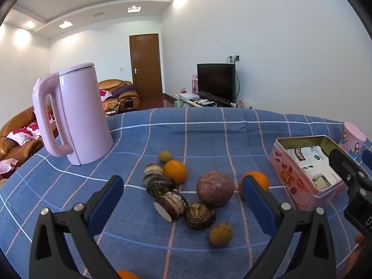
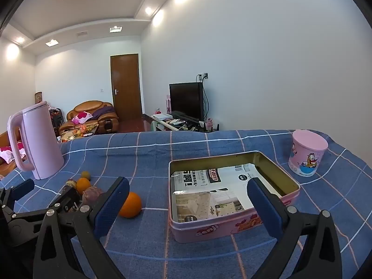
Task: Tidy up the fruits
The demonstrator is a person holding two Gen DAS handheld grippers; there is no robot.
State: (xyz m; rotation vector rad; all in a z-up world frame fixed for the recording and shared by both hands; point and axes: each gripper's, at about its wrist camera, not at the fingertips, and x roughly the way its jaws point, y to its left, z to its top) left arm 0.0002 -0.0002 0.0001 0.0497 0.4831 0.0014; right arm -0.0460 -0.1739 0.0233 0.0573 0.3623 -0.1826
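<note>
Fruit lies loose on the blue checked cloth [image 1: 209,134]. In the left wrist view I see a purple passion fruit [image 1: 215,188], two oranges [image 1: 175,171] [image 1: 259,181], several dark water chestnuts [image 1: 160,186], and two small brown longans [image 1: 220,234] [image 1: 165,156]. My left gripper [image 1: 182,197] is open and empty, its jaws wide around the pile. An open pink tin [image 2: 232,227] lined with printed paper sits to the right. My right gripper [image 2: 188,200] is open and empty, held over the tin's near edge. An orange [image 2: 130,205] lies left of the tin.
A pink kettle [image 1: 79,114] stands at the back left of the table. A pink cartoon cup [image 2: 308,155] stands at the back right, beyond the tin. Another orange [image 1: 126,274] shows at the bottom edge of the left view. Sofas, a door and a television lie behind.
</note>
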